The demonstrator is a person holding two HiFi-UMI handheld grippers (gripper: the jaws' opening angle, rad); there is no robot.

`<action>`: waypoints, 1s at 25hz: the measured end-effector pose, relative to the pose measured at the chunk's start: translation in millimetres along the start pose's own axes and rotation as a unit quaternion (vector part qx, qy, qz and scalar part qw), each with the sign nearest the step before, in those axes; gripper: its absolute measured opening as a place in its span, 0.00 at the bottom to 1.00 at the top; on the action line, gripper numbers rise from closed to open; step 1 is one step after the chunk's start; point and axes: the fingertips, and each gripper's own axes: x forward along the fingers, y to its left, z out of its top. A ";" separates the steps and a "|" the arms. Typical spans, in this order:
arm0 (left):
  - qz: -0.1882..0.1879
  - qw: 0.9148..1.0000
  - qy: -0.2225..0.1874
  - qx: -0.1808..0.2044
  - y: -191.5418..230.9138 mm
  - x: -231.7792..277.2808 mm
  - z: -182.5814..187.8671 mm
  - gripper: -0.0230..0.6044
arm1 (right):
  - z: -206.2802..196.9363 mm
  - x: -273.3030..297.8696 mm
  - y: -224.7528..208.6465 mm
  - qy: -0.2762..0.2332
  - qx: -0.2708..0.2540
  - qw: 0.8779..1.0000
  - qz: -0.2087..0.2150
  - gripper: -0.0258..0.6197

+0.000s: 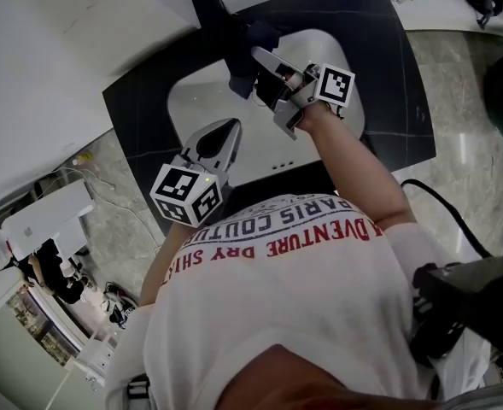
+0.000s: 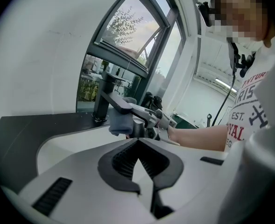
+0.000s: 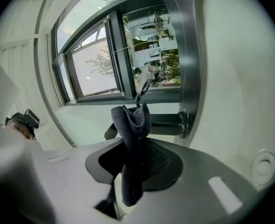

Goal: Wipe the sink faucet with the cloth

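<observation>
Your right gripper (image 1: 253, 65) reaches toward the far side, with your bare forearm (image 1: 353, 156) stretched out behind it. Its jaws are pinched on a fold of the cloth (image 3: 130, 125), which stands up between them. Your left gripper (image 1: 224, 133) hangs nearer to you and further left, pointing much the same way. Its jaws are closed together with nothing in them, and its marker cube (image 1: 185, 195) sits toward your chest.

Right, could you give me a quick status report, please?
Right gripper shut on cloth, at faucet. Left gripper shut, empty, over sink. Nothing in the way.
</observation>
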 end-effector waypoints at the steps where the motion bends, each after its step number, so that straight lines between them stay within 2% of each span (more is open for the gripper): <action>1: -0.003 1.000 -0.002 0.000 -1.1 -0.4 0.1 0.04 | -3.9 -5.2 2.7 -0.004 0.003 1.000 -0.006 0.15; 6: -0.013 1.000 -0.009 -0.003 -2.9 -5.0 -2.2 0.04 | -24.1 -33.0 11.0 -0.028 0.022 0.999 -0.031 0.15; 8: -0.016 1.000 -0.013 -0.003 -1.9 -7.1 -1.6 0.04 | -25.1 -36.2 9.2 -0.031 0.011 0.999 -0.042 0.15; 10: -0.020 1.000 -0.021 -0.001 -2.5 -10.3 1.7 0.04 | -22.0 -35.7 11.0 -0.029 -0.028 0.997 -0.064 0.15; 12: -0.026 0.999 -0.032 0.003 -3.7 -17.7 6.0 0.04 | -23.5 -37.0 20.9 -0.019 -0.096 0.990 -0.099 0.15; 13: -0.029 0.999 -0.038 0.006 -3.7 -22.9 8.3 0.04 | -27.2 -39.5 28.0 -0.008 -0.139 0.983 -0.121 0.15; 15: -0.040 0.998 -0.050 0.012 -3.3 -35.1 13.0 0.04 | -40.8 -47.0 44.8 0.028 -0.236 0.957 -0.166 0.16; 18: -0.054 0.997 -0.056 0.018 -3.8 -59.6 13.0 0.04 | -81.0 -58.2 73.6 0.112 -0.361 0.902 -0.210 0.16; 20: -0.061 0.996 -0.062 0.031 -7.1 -70.3 17.3 0.04 | -102.1 -63.1 97.2 0.163 -0.420 0.866 -0.217 0.16; 21: -0.064 0.995 -0.070 0.039 -11.7 -74.8 20.3 0.04 | -110.0 -67.0 109.6 0.181 -0.438 0.854 -0.215 0.16; 22: -0.066 0.994 -0.077 0.045 -18.1 -81.7 21.7 0.04 | -119.3 -72.7 121.1 0.193 -0.446 0.847 -0.214 0.16; 25: -0.069 0.991 -0.096 0.061 -41.0 -112.9 20.2 0.04 | -152.4 -97.0 145.7 0.216 -0.449 0.838 -0.223 0.16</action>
